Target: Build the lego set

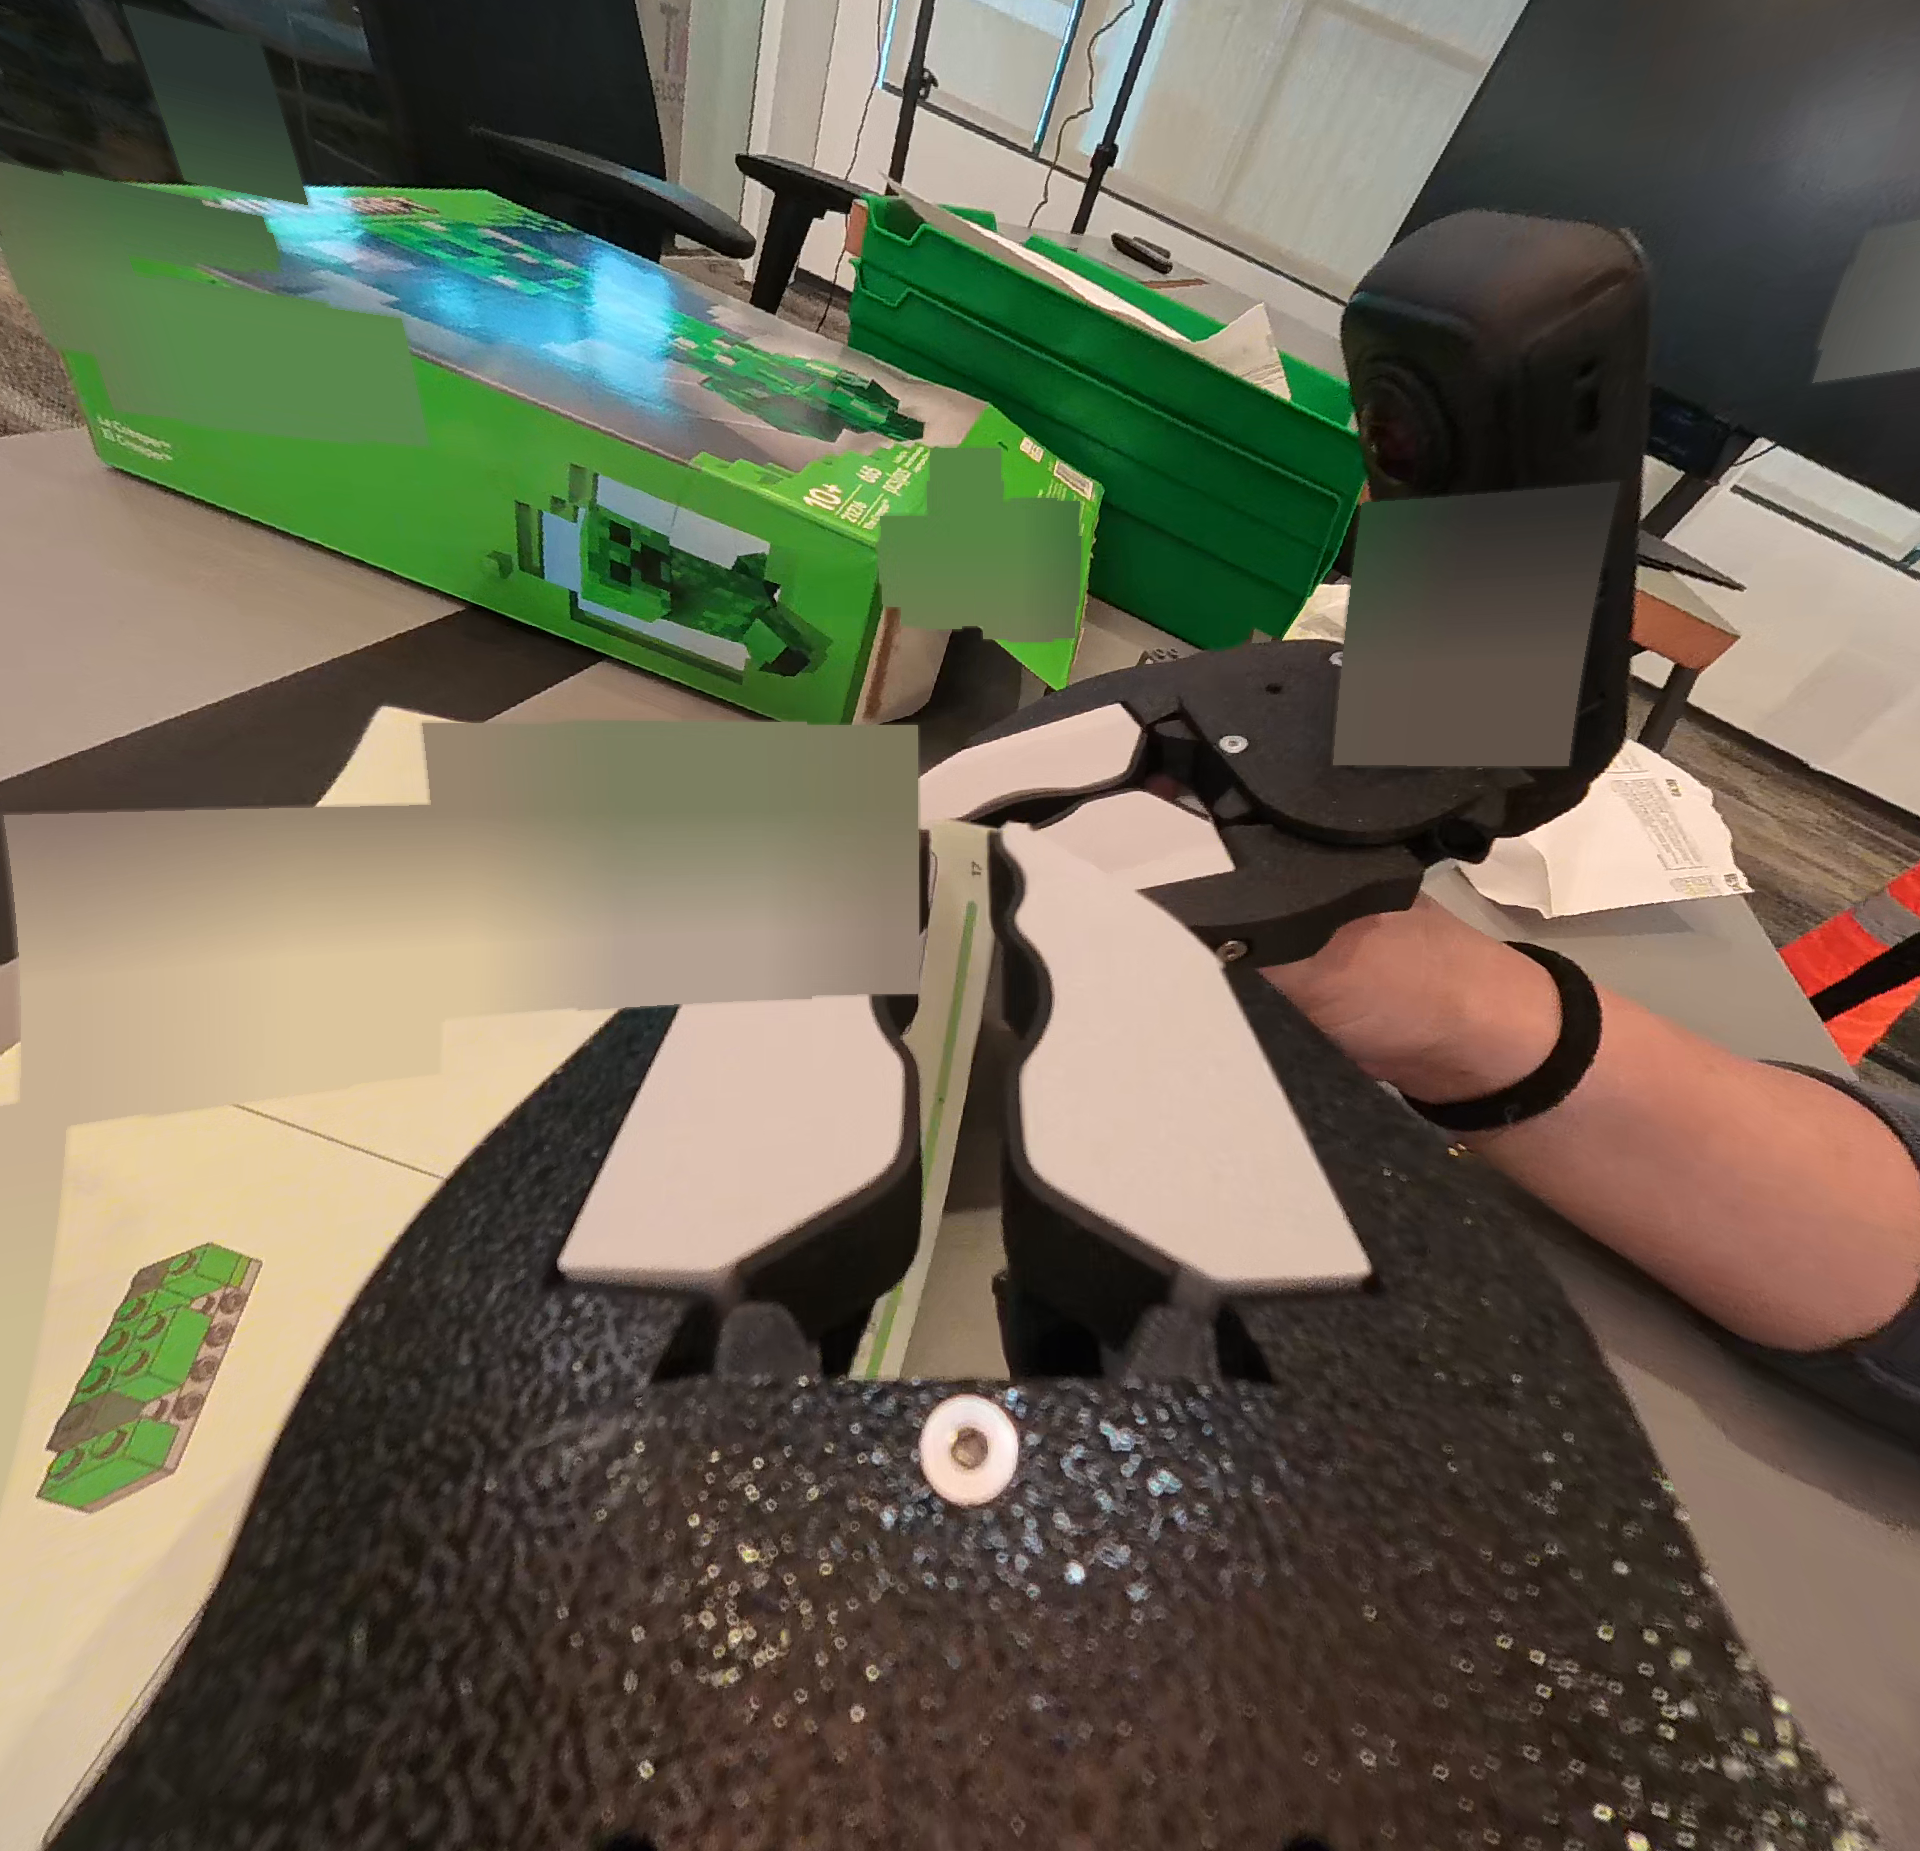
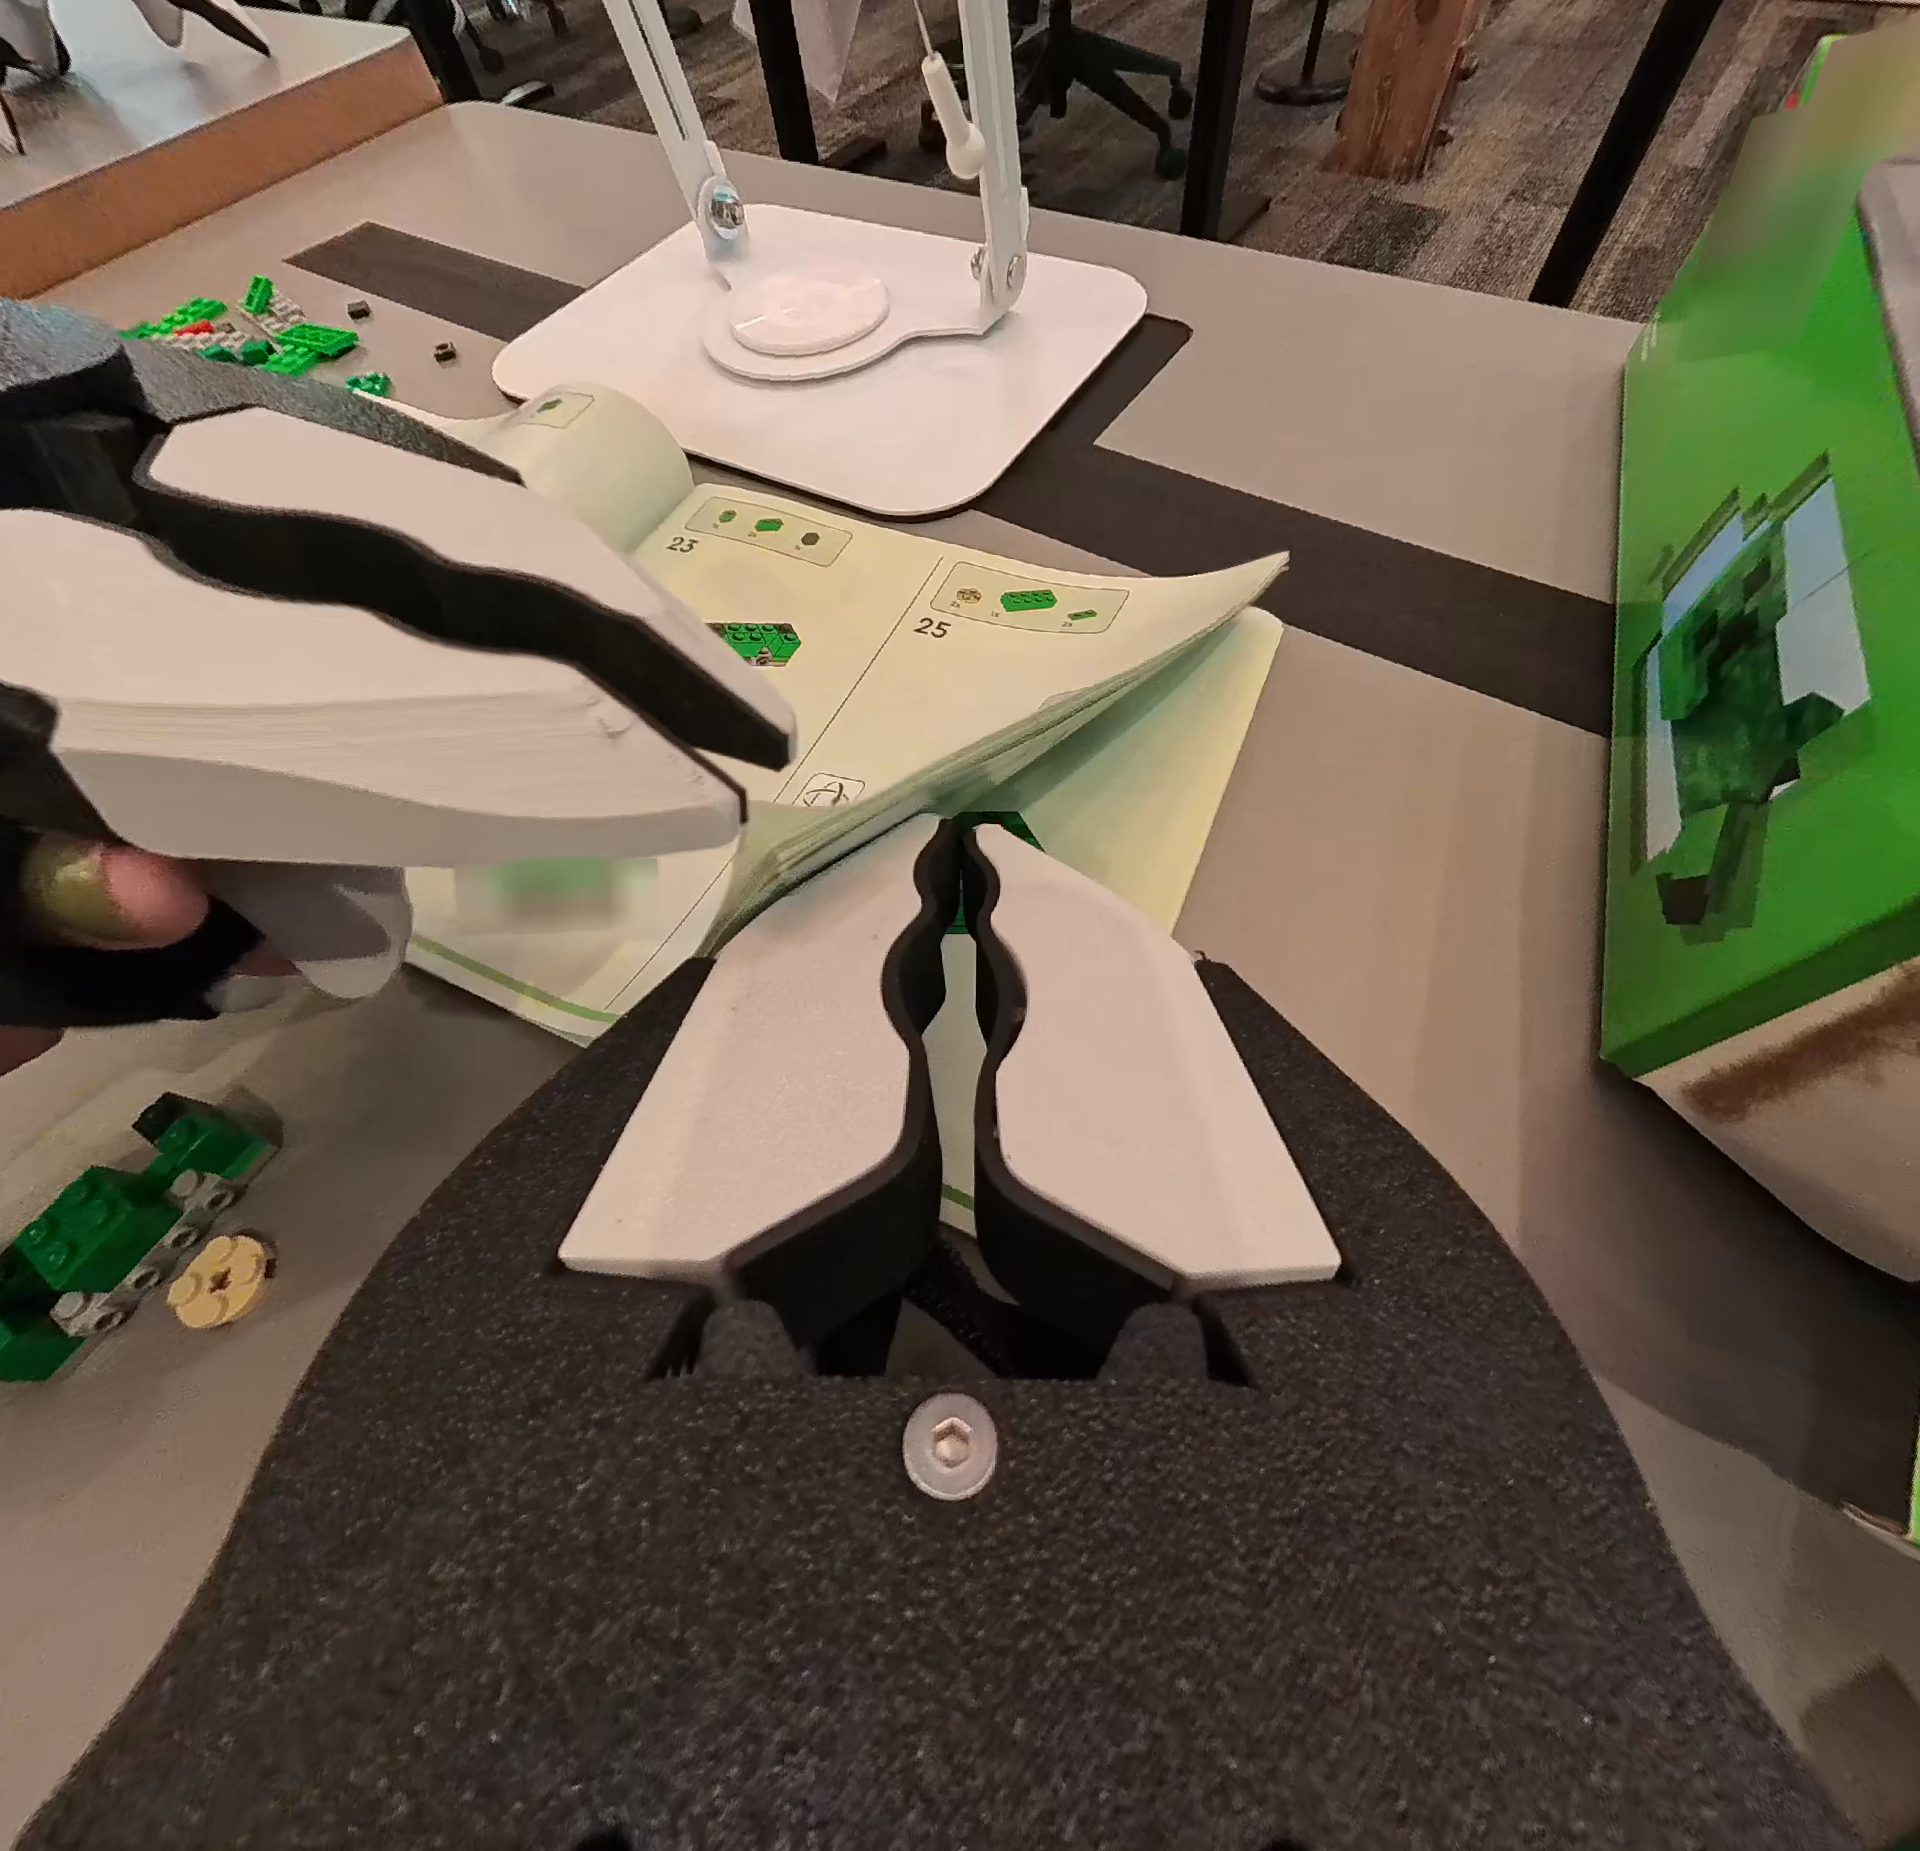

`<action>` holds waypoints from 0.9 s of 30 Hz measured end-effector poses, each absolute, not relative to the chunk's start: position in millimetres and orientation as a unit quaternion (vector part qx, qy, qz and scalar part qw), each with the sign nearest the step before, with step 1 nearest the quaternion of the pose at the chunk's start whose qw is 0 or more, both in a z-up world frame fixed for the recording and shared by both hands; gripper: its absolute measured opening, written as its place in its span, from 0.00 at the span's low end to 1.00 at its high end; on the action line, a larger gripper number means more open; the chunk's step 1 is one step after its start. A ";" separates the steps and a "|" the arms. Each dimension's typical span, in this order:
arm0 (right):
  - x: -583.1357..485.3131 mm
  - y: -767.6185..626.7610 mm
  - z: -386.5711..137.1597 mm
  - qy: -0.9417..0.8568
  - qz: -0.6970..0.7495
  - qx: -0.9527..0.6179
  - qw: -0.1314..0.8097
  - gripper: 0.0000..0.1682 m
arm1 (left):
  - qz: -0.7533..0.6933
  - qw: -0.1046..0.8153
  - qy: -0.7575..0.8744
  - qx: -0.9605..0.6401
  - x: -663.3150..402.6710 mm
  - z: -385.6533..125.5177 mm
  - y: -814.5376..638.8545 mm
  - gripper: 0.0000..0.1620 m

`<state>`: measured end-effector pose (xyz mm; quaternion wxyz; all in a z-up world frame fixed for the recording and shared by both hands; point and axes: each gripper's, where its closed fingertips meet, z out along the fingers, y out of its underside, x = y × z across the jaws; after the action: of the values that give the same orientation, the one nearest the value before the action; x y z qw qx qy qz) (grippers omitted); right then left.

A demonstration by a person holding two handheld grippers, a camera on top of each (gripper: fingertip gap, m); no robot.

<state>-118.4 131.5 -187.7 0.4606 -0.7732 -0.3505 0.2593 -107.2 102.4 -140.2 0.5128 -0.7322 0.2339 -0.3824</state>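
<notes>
Both hand-held grippers meet at an open instruction booklet (image 2: pixel 935 658) on the counter (image 2: pixel 1351 866): the left hand-held gripper (image 2: pixel 764 778) pinches the lifted pages' edge, while the right hand-held gripper (image 2: pixel 958 845) is nearly closed beside them. A half-built green model (image 2: pixel 114 1251) lies nearby.

The instruction booklet (image 2: pixel 997 658) is showing thin matt paper; the green box (image 1: pixel 623 471) at ten o'clock is gleaming as glossy cardboard. The left gripper (image 1: pixel 956 970) is showing grainy black plastic with smooth pale fingers (image 1: pixel 1153 1105); the lamp base (image 2: pixel 831 378) is looking like smooth white plastic.
</notes>
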 end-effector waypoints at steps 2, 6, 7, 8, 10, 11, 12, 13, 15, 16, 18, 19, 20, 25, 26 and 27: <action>-118.4 131.6 -187.6 -0.350 0.259 -0.773 0.461 0.00 | -0.385 0.514 0.231 -0.731 -108.5 -139.6 102.6 0.05; -118.5 131.6 -187.9 -0.351 0.259 -0.773 0.460 0.00 | -0.389 0.512 0.231 -0.730 -108.2 -139.4 101.9 0.05; -118.6 131.6 -187.9 -0.351 0.259 -0.773 0.460 0.00 | -0.387 0.512 0.232 -0.731 -108.0 -139.8 101.9 0.05; -118.6 131.7 -187.9 -0.351 0.258 -0.773 0.460 0.00 | -0.386 0.511 0.234 -0.731 -107.6 -140.2 101.8 0.05; -118.6 131.8 -187.9 -0.351 0.259 -0.773 0.460 0.00 | -0.386 0.509 0.240 -0.731 -106.0 -140.7 100.6 0.03; -118.5 131.9 -187.9 -0.351 0.259 -0.773 0.460 0.00 | -0.386 0.507 0.244 -0.731 -104.8 -140.9 99.6 0.01; -118.5 131.8 -188.0 -0.351 0.258 -0.774 0.460 0.00 | -0.387 0.506 0.249 -0.730 -103.4 -141.0 98.6 0.00; -118.6 131.7 -188.2 -0.352 0.258 -0.774 0.459 0.00 | -0.387 0.505 0.252 -0.729 -102.1 -141.2 97.8 0.00; -119.1 131.5 -188.7 -0.354 0.257 -0.773 0.459 0.00 | -0.390 0.501 0.259 -0.728 -99.2 -141.9 96.0 0.00; -119.2 131.4 -188.8 -0.355 0.256 -0.773 0.459 0.00 | -0.391 0.499 0.261 -0.728 -98.1 -142.6 95.4 0.00; -119.3 131.4 -188.9 -0.356 0.255 -0.773 0.459 0.00 | -0.391 0.497 0.265 -0.728 -96.8 -143.6 94.8 0.00; -119.1 131.5 -188.8 -0.355 0.255 -0.773 0.459 0.00 | -0.390 0.498 0.265 -0.728 -97.0 -143.5 94.8 0.00; -119.0 131.7 -188.6 -0.355 0.255 -0.773 0.459 0.00 | -0.387 0.500 0.267 -0.727 -97.4 -143.0 94.7 0.00; -117.3 133.5 -187.1 -0.349 0.252 -0.774 0.465 0.00 | -0.356 0.516 0.258 -0.735 -108.1 -138.3 98.1 0.00; -117.0 133.8 -187.0 -0.348 0.251 -0.774 0.466 0.00 | -0.353 0.520 0.252 -0.736 -111.0 -137.0 99.3 0.00; -116.8 134.0 -187.0 -0.348 0.250 -0.774 0.466 0.00 | -0.352 0.524 0.246 -0.735 -113.7 -135.3 100.0 0.00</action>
<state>-116.8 134.0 -187.0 0.4661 -0.7738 -0.3485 0.2500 -113.7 100.0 -135.3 0.5244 -0.7352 0.2463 -0.3520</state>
